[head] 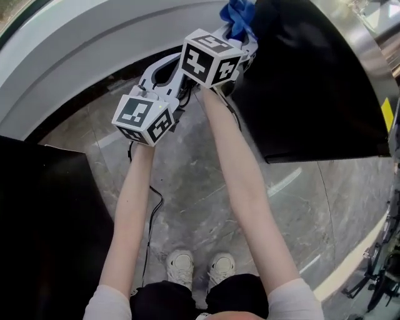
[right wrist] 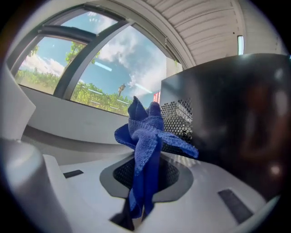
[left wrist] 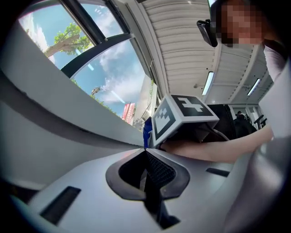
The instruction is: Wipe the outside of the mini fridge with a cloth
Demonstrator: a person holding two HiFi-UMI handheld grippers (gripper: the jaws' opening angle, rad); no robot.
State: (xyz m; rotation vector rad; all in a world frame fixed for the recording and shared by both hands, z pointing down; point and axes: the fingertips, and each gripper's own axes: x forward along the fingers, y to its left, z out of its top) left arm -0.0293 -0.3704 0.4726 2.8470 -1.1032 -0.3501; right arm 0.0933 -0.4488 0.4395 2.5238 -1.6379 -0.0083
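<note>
The black mini fridge stands on the floor at the upper right of the head view. Its dark side and perforated back corner fill the right half of the right gripper view. My right gripper is shut on a bunched blue cloth, held at the fridge's near upper corner; whether the cloth touches the fridge I cannot tell. My left gripper hangs just left of the right one, jaws together with nothing between them.
A curved grey window sill runs along the wall behind both grippers. A black block stands at the left on the marble floor. A thin cable trails over the floor. My shoes stand below.
</note>
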